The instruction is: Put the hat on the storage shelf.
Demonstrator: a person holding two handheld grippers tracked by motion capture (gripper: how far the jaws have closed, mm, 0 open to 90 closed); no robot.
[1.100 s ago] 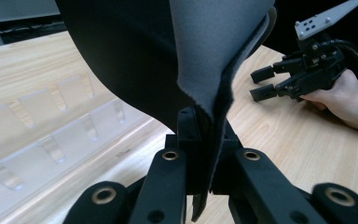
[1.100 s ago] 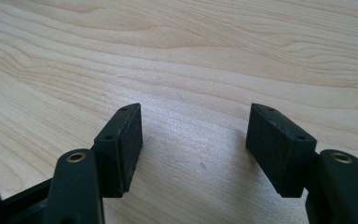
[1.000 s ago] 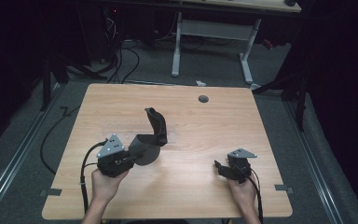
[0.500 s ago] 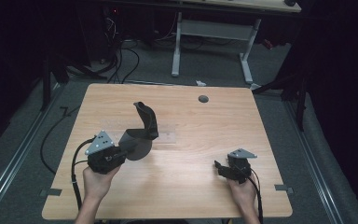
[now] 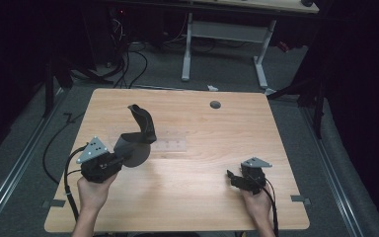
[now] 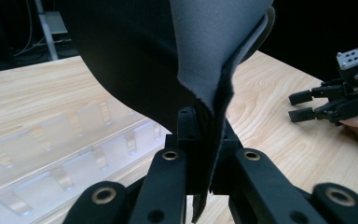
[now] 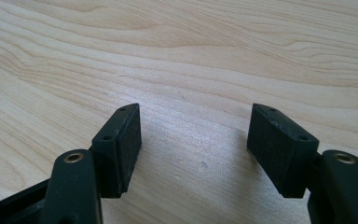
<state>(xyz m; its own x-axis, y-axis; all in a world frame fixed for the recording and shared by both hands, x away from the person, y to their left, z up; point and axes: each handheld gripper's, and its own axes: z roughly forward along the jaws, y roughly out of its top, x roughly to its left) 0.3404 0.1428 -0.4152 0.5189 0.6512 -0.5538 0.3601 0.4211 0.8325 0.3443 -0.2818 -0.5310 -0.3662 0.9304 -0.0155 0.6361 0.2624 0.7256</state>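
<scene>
A dark grey, floppy curved piece of fabric or foam (image 5: 137, 140) is held up off the wooden table (image 5: 197, 207) at the left. My left gripper (image 5: 116, 159) is shut on its lower edge; in the left gripper view the grey sheet (image 6: 214, 56) rises from between the closed jaws. A clear plastic rack (image 5: 172, 145) lies flat on the table just right of the sheet, and the same clear rack (image 6: 65, 154) sits beneath it. My right gripper (image 5: 233, 178) rests low at the front right, open, with bare wood between its fingers (image 7: 121, 144).
A small dark round hole (image 5: 215, 104) sits near the table's far edge. Cables trail over the floor at the left. A white desk frame (image 5: 224, 44) stands behind the table. The right gripper (image 6: 307, 105) appears off to the right in the left gripper view.
My left gripper has drawn left and slightly toward the person with the grey sheet, lifting it off the clear rack. The right gripper has stayed put.
</scene>
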